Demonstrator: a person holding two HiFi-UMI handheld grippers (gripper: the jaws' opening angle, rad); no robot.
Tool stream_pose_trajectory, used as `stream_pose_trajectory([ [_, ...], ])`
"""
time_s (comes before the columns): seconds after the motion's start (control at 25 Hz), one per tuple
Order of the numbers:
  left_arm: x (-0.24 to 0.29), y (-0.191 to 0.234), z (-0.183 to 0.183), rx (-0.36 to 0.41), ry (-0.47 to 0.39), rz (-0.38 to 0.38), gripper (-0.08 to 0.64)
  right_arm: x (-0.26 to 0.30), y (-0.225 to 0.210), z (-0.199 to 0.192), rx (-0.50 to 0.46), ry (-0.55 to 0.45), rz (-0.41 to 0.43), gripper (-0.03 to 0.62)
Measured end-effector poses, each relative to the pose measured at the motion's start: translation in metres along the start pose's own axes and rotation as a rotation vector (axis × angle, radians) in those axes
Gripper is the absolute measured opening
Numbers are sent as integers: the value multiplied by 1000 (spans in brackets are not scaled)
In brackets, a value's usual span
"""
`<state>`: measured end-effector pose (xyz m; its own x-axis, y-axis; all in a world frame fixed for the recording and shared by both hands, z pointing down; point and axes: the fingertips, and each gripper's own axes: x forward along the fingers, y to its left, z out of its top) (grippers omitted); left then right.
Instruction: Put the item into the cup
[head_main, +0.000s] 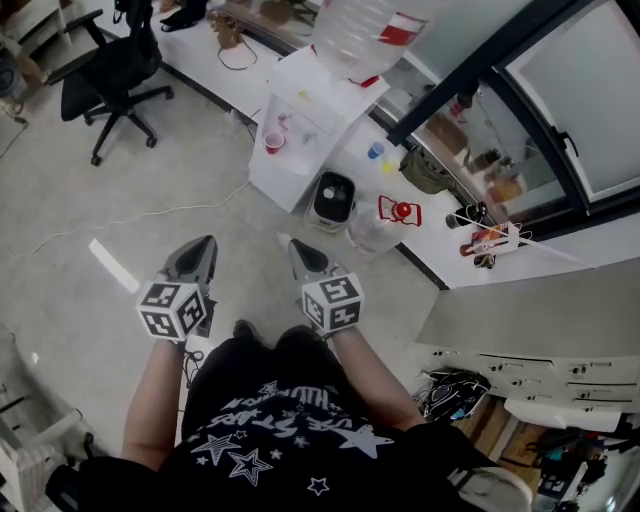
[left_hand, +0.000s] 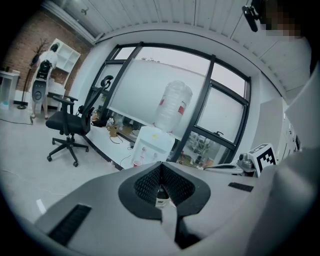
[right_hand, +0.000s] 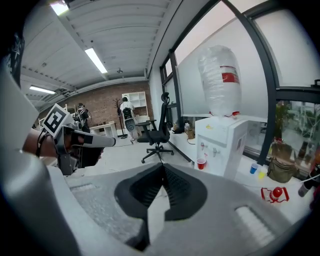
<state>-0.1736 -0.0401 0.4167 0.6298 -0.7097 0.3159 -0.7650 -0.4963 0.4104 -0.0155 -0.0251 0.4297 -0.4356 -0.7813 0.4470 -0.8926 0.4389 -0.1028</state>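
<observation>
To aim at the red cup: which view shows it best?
The right gripper view: there the red cup is biggest and unblocked. The head view shows it from above; the left gripper view, only tiny.

Ofc chair (head_main: 112, 72) well L of water dispenser (head_main: 300, 140).

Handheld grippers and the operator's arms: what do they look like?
Both match: left gripper and right gripper have grey tapered jaws with black ribbed pads, each carrying a white cube with black square markers. No cables visible. Person wears a black T-shirt printed with white stars; forearms unsleeved.
</observation>
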Motion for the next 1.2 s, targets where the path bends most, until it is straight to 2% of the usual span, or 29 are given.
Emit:
stream_pose_trajectory([
  [0.32, 12, 16, -2, 12, 29, -27, 6, 14, -19, 2, 21, 10, -54, 2],
  [0.48, 16, 18, 2, 32, 16, -18, 6, 23, -22, 0, 14, 15, -42, 2],
  [0.76, 35, 34, 8, 16, 17, 25, 6, 56, -41, 5, 22, 14, -9, 2],
  [1.0, 78, 57, 11, -15, 55, 69, 6, 101, -82, 10, 56, 44, 9, 2],
  [1.2, 135, 83, 23, -23, 73, 92, 6, 154, -125, 14, 69, 71, 11, 2],
])
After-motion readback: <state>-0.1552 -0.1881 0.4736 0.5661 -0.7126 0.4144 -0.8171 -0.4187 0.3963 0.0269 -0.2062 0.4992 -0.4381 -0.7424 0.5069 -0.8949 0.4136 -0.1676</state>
